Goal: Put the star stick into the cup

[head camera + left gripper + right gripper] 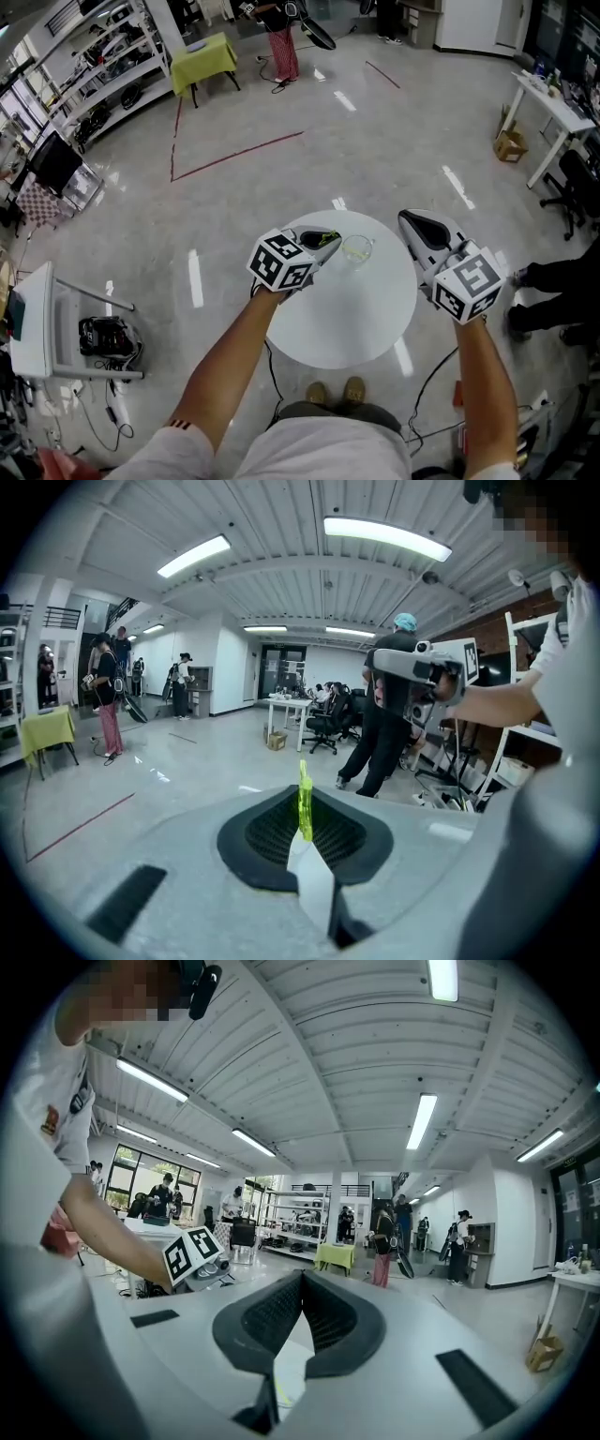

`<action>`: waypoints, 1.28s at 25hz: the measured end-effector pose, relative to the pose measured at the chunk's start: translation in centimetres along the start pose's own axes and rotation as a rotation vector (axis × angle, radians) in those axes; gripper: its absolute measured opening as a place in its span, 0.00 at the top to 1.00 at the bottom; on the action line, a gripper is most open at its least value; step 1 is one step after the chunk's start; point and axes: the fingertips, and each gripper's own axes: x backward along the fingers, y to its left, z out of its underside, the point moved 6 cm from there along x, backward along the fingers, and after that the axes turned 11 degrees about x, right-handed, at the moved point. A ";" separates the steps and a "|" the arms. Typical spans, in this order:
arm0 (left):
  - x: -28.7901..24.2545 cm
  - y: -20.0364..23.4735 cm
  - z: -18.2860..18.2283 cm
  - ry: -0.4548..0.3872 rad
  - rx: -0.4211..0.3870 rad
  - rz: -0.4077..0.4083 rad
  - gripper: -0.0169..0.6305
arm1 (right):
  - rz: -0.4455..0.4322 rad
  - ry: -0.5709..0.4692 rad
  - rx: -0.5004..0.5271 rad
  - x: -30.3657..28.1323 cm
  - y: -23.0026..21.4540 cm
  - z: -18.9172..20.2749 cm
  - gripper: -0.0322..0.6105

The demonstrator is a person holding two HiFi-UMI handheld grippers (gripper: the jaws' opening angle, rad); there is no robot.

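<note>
left gripper view shows the left gripper (304,797) with its jaws pressed together on the star stick (305,813), a thin yellow-green piece that stands up between the ribbed dark pads and pokes out past their tips. head view, looking steeply down, places this gripper over the round white table (337,328), with the clear cup (357,249) just off the jaw tips toward the right-hand side, near them but apart. the green stick sits at the jaw end, beside the cup and outside it; whether its far tip reaches the rim cannot be told. the right gripper (407,219) hangs on the far side of the cup from the left one, over the table's edge, so the cup lies between the two tools. right gripper view shows its two pads meeting at the tips with nothing gripped between them, and the left gripper's marker cube lies off to its left.
</note>
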 end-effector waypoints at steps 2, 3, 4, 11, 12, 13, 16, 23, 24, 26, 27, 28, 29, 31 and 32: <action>-0.5 0.3 0.4 0.018 0.009 0.003 0.93 | 0.001 0.007 -0.007 -0.2 0.1 0.4 0.93; -0.7 0.5 0.6 0.027 0.013 0.003 0.93 | 0.001 0.009 -0.011 -0.3 0.1 0.6 0.93; -1.0 0.7 0.6 0.035 0.017 0.003 0.93 | -0.002 0.010 -0.012 -0.4 0.0 0.8 0.93; -2.6 1.8 1.1 0.067 0.060 0.001 0.93 | -0.008 0.017 -0.022 -0.8 -0.6 1.5 0.93; -2.7 2.0 1.2 0.067 0.070 0.001 0.93 | -0.010 0.018 -0.022 -0.9 -0.6 1.5 0.93; -2.8 2.2 1.3 0.068 0.078 0.001 0.93 | -0.011 0.019 -0.021 -0.9 -0.6 1.6 0.93; -3.1 2.6 1.6 0.075 0.097 -0.002 0.93 | -0.011 0.022 -0.022 -0.9 -0.7 1.7 0.93; -3.2 3.2 2.3 0.052 0.134 -0.008 0.93 | -0.005 0.031 -0.021 -0.7 -0.4 2.1 0.93; -3.3 3.2 2.3 0.049 0.134 -0.010 0.93 | -0.003 0.032 -0.023 -0.6 -0.4 2.2 0.93; -3.3 3.3 2.2 0.046 0.129 -0.017 0.93 | 0.000 0.033 -0.025 -0.5 -0.4 2.3 0.93; -3.2 3.4 2.2 0.046 0.125 -0.021 0.93 | 0.001 0.033 -0.027 -0.5 -0.4 2.2 0.93; -3.2 3.4 2.2 0.047 0.123 -0.023 0.93 | 0.002 0.033 -0.027 -0.5 -0.3 2.2 0.93; -3.1 3.4 2.3 0.048 0.121 -0.025 0.93 | 0.002 0.033 -0.028 -0.5 -0.3 2.2 0.93; -3.2 3.4 2.3 0.053 0.118 -0.029 0.93 | 0.003 0.035 -0.031 -0.3 -0.4 2.2 0.93; -3.4 3.4 2.3 0.053 0.117 -0.033 0.93 | 0.002 0.036 -0.031 -0.3 -0.6 2.3 0.93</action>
